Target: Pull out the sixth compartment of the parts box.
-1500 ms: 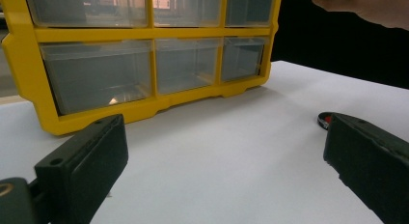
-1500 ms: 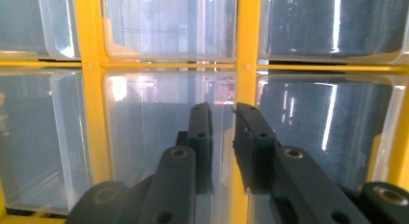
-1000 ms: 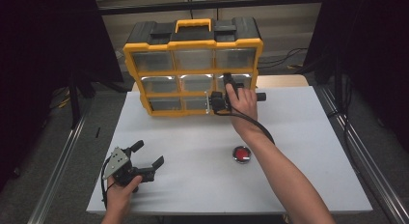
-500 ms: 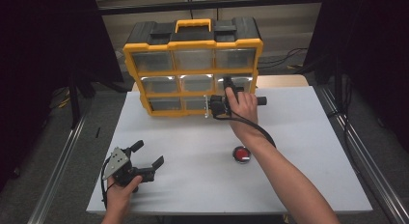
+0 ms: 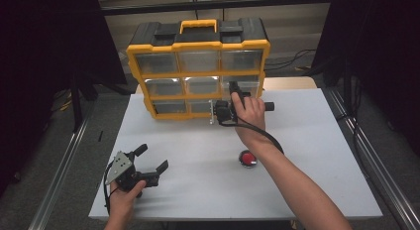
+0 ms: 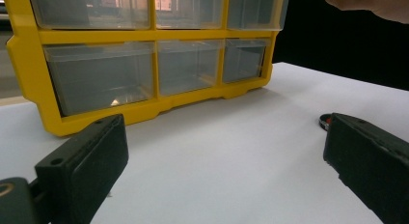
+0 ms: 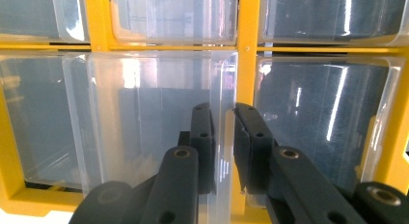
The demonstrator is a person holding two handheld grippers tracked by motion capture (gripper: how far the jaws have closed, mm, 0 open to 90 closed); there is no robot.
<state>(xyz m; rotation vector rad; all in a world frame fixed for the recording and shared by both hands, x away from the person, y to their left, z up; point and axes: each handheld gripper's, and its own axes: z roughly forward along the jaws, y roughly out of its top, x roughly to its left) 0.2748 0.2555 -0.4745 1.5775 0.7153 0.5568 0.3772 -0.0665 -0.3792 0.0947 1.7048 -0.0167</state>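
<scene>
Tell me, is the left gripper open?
Yes, the left gripper is open: its two black jaws stand far apart above the bare table.

A red round object [image 5: 247, 158] lies on the white table [image 5: 317, 141], near cables [image 5: 297, 59] behind.

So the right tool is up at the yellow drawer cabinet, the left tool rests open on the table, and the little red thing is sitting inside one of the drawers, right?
Not quite. The red thing lies on the white table, out in front of the drawer cabinet, as the high view shows. The rest holds: the right tool is at the cabinet's drawers, and the left tool rests open on the table.
</scene>
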